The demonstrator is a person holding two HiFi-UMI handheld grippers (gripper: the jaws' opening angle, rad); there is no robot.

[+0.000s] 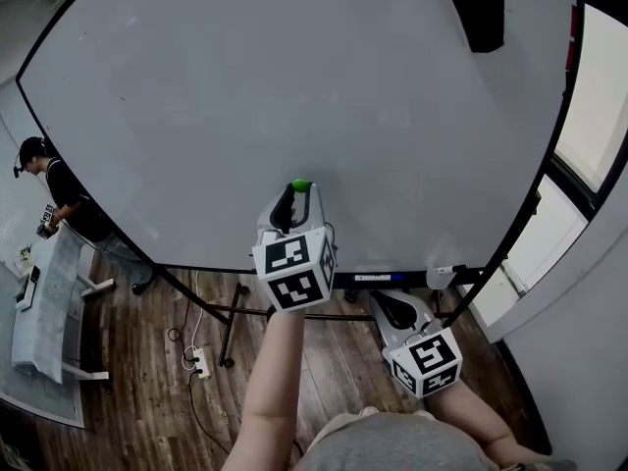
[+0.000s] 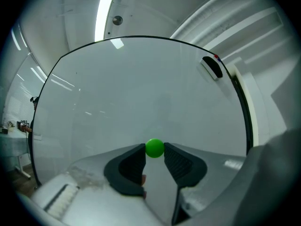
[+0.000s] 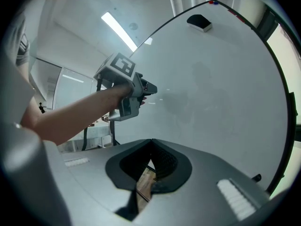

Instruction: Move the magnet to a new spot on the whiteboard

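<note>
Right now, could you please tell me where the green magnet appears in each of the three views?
Head view: the green magnet sits low on the whiteboard, at the tips of the left gripper.
Left gripper view: bottom centre, pinched between the jaw tips.
Right gripper view: not seen; only the left gripper's body shows, centre left.
Shared landmark: the black eraser at the board's upper right, in all three views.

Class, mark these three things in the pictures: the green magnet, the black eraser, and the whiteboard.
green magnet (image 2: 154,148): left gripper view, centre of the ball.
black eraser (image 1: 475,8): head view, middle of its body.
whiteboard (image 1: 294,77): head view, bare white surface.
</note>
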